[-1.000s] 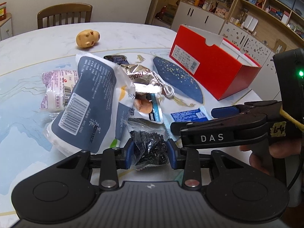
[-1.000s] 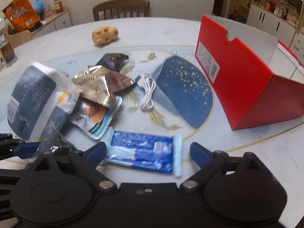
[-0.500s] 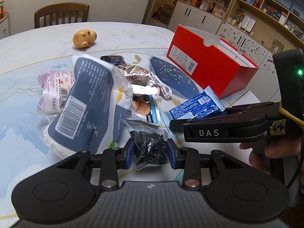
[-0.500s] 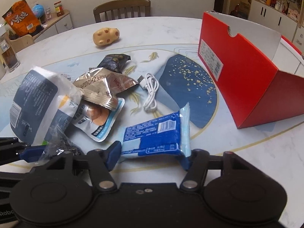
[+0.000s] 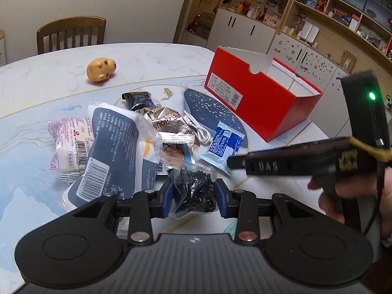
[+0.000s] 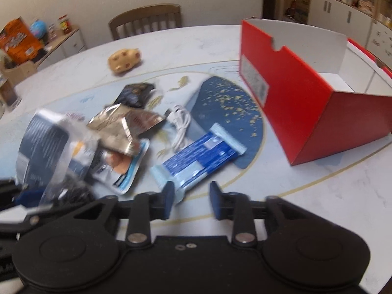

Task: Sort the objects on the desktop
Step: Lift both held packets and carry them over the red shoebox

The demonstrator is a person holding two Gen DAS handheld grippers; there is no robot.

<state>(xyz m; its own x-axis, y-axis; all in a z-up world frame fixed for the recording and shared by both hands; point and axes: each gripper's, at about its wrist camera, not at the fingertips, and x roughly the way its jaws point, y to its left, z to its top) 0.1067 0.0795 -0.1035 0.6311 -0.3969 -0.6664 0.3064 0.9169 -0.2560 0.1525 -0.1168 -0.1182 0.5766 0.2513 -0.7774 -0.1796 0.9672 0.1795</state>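
Note:
My left gripper [image 5: 193, 197] is shut on a clear bag of small black parts [image 5: 194, 191], held just above the table. My right gripper [image 6: 192, 199] is shut on the near end of a blue snack wrapper [image 6: 199, 154], which tilts up and to the right; the wrapper also shows in the left wrist view [image 5: 224, 144]. An open red shoebox [image 6: 311, 93] stands at the right, also in the left wrist view [image 5: 259, 103]. The right wrist view is blurred.
A pile of packets lies left of centre: a large grey-blue bag [image 5: 115, 147], a pink-white pack [image 5: 69, 144], a silver foil packet [image 5: 169, 125], a dark packet [image 5: 138, 99]. A white cable [image 5: 196, 127] and a yellow toy [image 5: 100, 69] lie beyond. A chair [image 5: 71, 34] stands behind.
My right gripper closed on the blue wrapper, lifted it and turned it toward the shoebox. My left gripper kept hold of the bag of black parts.

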